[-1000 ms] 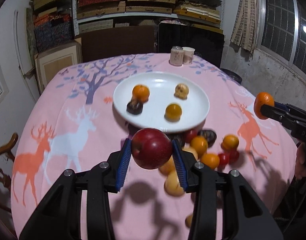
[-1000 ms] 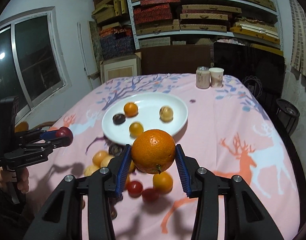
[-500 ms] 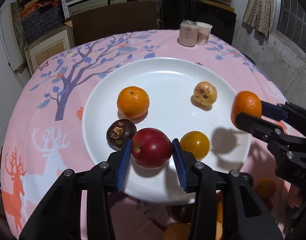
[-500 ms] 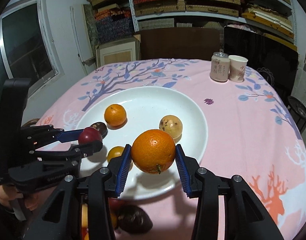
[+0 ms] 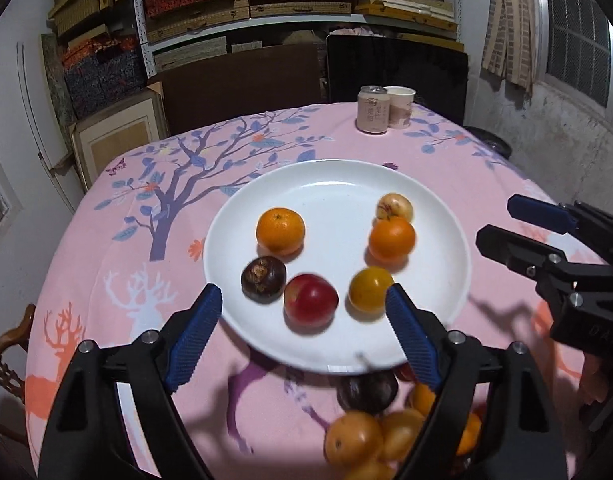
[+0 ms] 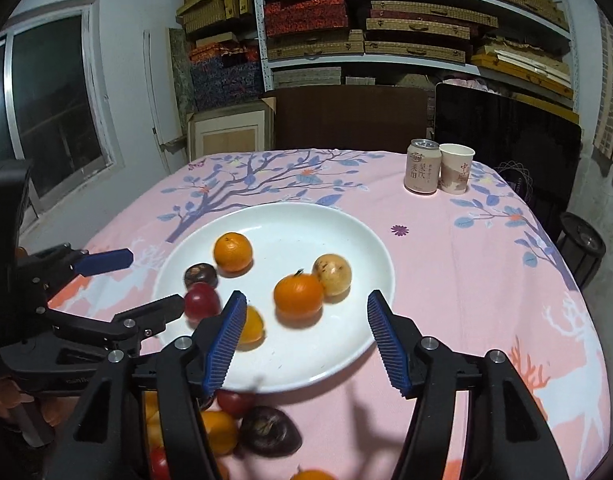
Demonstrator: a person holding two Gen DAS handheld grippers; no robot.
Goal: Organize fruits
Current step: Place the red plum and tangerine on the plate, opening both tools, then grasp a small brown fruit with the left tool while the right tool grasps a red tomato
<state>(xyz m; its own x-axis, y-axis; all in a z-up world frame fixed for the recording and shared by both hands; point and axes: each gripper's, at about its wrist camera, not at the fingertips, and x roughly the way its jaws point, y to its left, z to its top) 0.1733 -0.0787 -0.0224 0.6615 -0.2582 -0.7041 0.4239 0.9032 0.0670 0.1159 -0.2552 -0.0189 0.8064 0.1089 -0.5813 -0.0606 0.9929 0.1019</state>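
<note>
Two hand-held grippers, both mine, both released. My left hand-held gripper (image 5: 302,322) has just been opening; its blue pads stand wide apart, and the red apple (image 5: 310,306) lies free between them on the white plate (image 5: 334,184), touched by neither pad. My right hand-held gripper (image 6: 302,338) has likewise just been opening, jaws spread, nothing clamped. The orange (image 6: 298,295) sits on the plate ahead of its tips, its edges smeared, pressed against a pale yellow fruit (image 6: 332,274).

On the plate, six fruits in all. A dark brown fruit (image 5: 263,285) rests just beside the apple on its left. A yellow-orange fruit (image 5: 370,290) lies to the apple's right, near my left gripper's right pad. A mandarin (image 5: 280,231) sits farther back, apart from the rest.

Nearer to me, off the plate's near rim, a loose pile of fruit (image 5: 370,428) stays on the tabletop (image 5: 126,280): oranges, a dark one, some small red ones, partly hidden behind the gripper arms.

The tabletop carries a pink cloth printed with deer and a tree. At the far edge a drink can (image 6: 422,166) and a paper cup (image 6: 456,168) stand upright, touching. Shelves of boxes (image 6: 366,20) fill the wall behind.
</note>
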